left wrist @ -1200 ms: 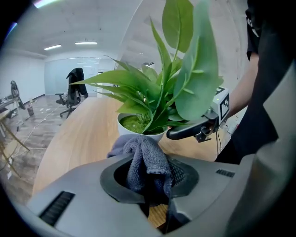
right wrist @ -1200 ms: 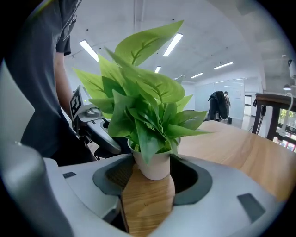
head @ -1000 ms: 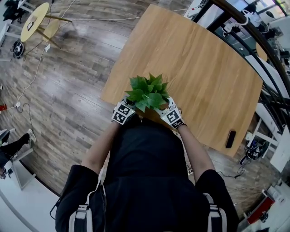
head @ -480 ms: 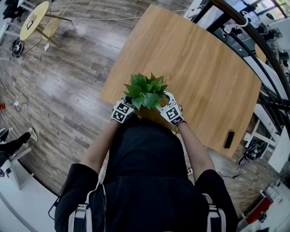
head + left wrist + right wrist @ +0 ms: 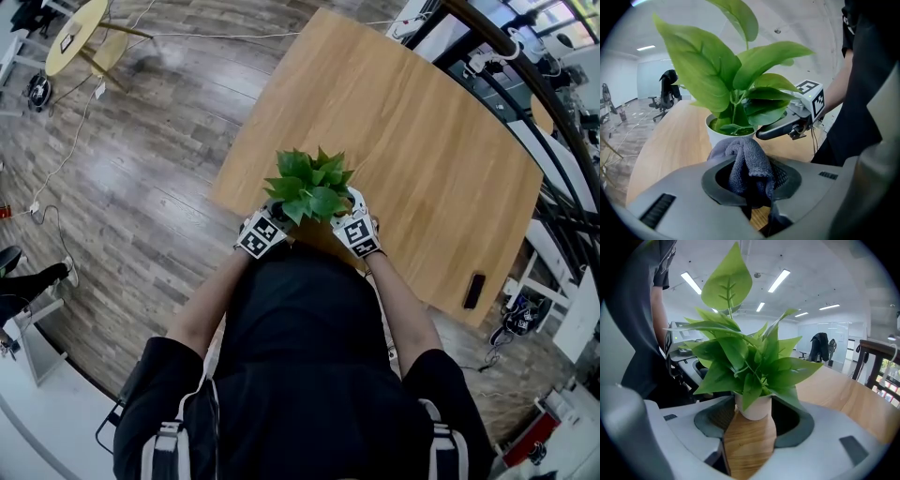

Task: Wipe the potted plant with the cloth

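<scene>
**Step in hand (judged):** bringing the cloth to the foliage while the other claw steadies the pot.

**Handling advice:**
- Lead with the wad that sticks out past the jaws, never with the jaws themselves.
- Stroke each leaf from stem to tip under light pressure.
- The leaves look thin and the pot light, and it stands near the table edge, so it should be braced low on its wall first.

**Item 1:** potted plant (image 5: 309, 192), broad glossy green leaves in a small round white pot (image 5: 754, 407). It stands on the pale wooden table (image 5: 422, 141), close to the edge nearest the person.

**Item 2:** left gripper (image 5: 750, 183), clamped on a bunched grey terry cloth (image 5: 747, 161). The wad sits just beside the pot wall and below the leaves. I cannot tell whether it touches.

**Item 3:** right gripper (image 5: 752, 423), jaws apart and holding nothing. The pot stands at their mouth, between the tips. I cannot make out any contact.
</scene>
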`<action>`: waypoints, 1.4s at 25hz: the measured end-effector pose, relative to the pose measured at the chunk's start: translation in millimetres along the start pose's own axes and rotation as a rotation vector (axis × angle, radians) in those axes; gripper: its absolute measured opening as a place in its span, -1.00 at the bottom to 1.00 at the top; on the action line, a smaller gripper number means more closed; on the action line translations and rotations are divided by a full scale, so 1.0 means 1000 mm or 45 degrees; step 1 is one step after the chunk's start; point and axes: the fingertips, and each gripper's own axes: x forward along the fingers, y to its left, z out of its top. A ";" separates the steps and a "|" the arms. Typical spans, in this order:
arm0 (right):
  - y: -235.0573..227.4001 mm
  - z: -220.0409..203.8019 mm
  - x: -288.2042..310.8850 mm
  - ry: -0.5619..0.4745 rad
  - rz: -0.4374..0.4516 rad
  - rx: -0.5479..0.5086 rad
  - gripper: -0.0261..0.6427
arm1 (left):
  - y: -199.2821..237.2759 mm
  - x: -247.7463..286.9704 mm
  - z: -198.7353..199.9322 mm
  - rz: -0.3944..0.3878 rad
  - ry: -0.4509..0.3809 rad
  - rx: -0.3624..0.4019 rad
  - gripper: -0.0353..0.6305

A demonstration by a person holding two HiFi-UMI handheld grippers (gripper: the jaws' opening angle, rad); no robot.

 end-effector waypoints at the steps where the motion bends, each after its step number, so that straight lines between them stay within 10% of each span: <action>1: 0.001 -0.001 -0.001 -0.002 -0.003 -0.016 -0.22 | 0.002 -0.001 0.000 0.009 -0.007 -0.014 -0.55; 11: 0.027 -0.006 -0.012 -0.007 0.039 0.019 -0.22 | 0.046 -0.017 0.010 0.151 -0.142 -0.319 -0.55; 27: -0.003 0.006 0.003 0.020 -0.050 -0.099 -0.22 | 0.014 -0.008 0.004 0.057 -0.056 -0.013 -0.55; 35: 0.011 0.006 0.000 0.011 0.005 -0.108 -0.22 | 0.023 -0.013 0.005 0.106 -0.104 -0.092 -0.55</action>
